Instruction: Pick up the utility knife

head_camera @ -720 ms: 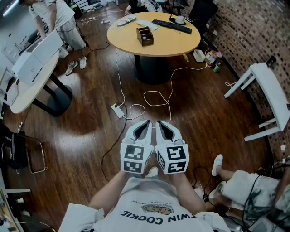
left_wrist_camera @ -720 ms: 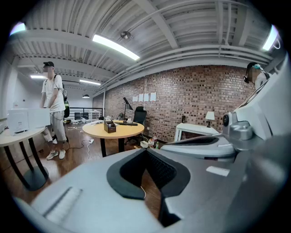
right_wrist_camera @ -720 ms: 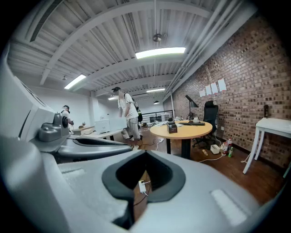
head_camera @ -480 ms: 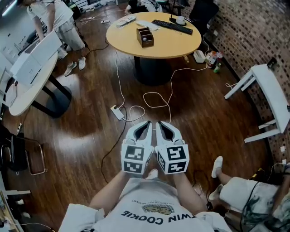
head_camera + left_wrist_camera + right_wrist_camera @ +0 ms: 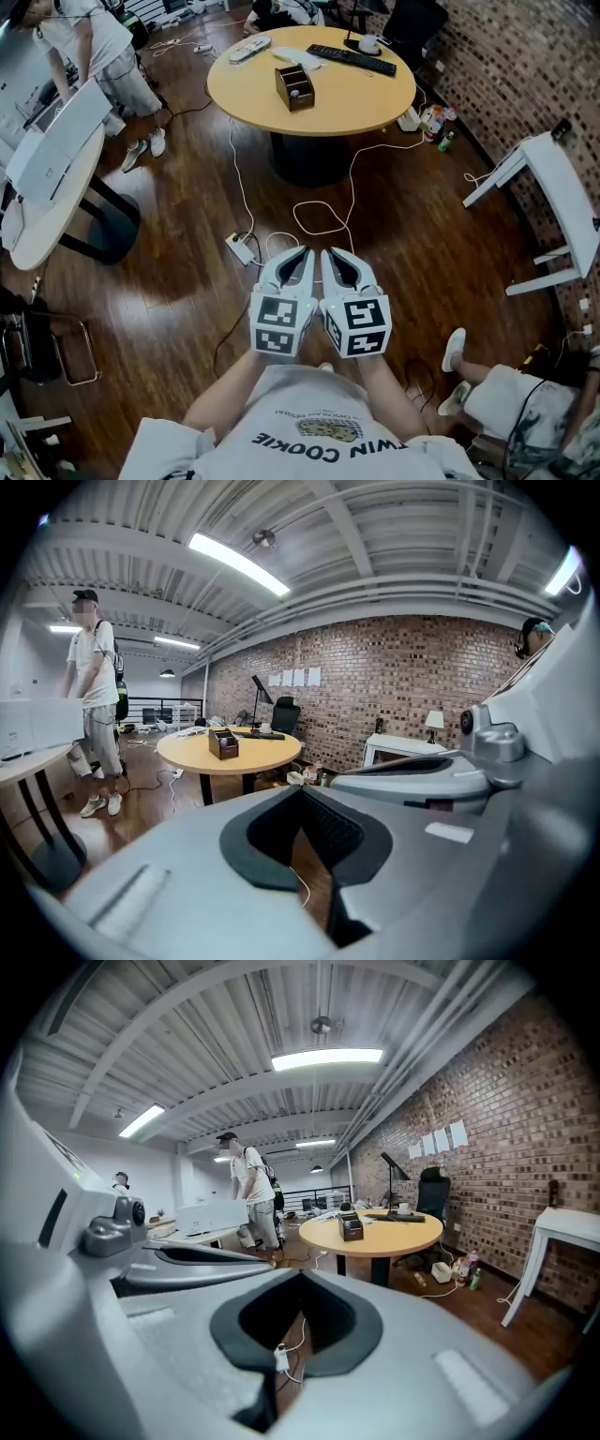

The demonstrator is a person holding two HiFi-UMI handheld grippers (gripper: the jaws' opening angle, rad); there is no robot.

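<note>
I hold both grippers side by side at waist height over the wooden floor, pointing toward the round yellow table (image 5: 356,98). My left gripper (image 5: 305,253) is shut, its jaws meeting at the tips with nothing between them (image 5: 301,791). The right gripper (image 5: 328,253) looks the same, jaws together and empty (image 5: 300,1275). On the table stand a small wooden box (image 5: 293,86), a black keyboard (image 5: 352,58) and a few pale items (image 5: 249,48). I cannot make out a utility knife from here.
A power strip (image 5: 240,249) and looping white cables (image 5: 323,211) lie on the floor between me and the table. A white oval table (image 5: 37,202) stands left, a white desk (image 5: 553,178) right by the brick wall. One person (image 5: 94,42) stands far left; another's legs (image 5: 492,394) show lower right.
The table and the floor cables have drifted slightly nearer in the head view. Both grippers stay together, shut, in the same place before me.
</note>
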